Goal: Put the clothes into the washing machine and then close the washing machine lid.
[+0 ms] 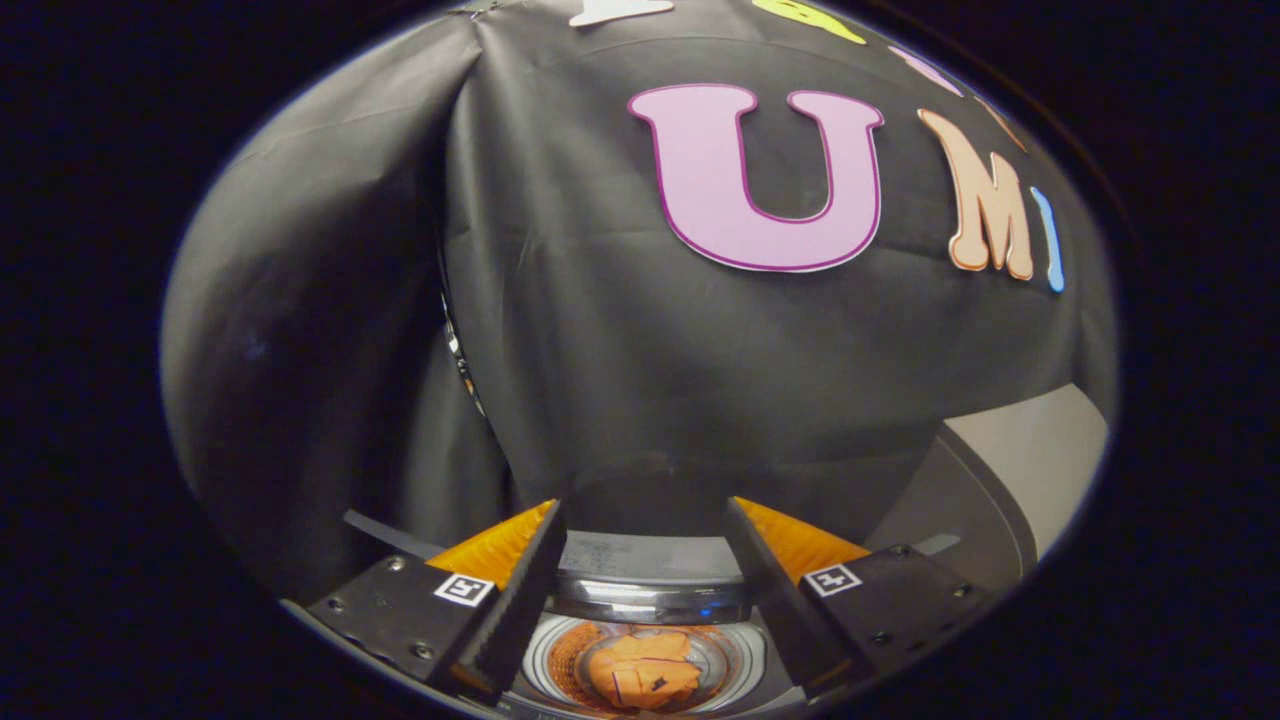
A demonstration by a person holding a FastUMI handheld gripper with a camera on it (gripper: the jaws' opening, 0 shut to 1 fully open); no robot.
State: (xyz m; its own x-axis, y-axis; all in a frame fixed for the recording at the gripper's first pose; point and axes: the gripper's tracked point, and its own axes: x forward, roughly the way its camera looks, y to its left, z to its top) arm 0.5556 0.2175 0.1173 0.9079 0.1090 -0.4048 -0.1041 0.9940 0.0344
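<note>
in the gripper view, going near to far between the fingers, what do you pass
open gripper → orange folded cloth lying in the round washer drum → shiny chrome drum rim → grey washer back panel → black cloth booth wall

Tongs [645, 530] held high, tilted down and forward. Two fingers [520, 590] spread wide apart, gap between them open, nothing gripped, nothing touching pads. Finger tips level with each other, both angled slightly outward from base to tip. Square marker tag on top of each finger base. Holding hand hidden behind camera.
</note>
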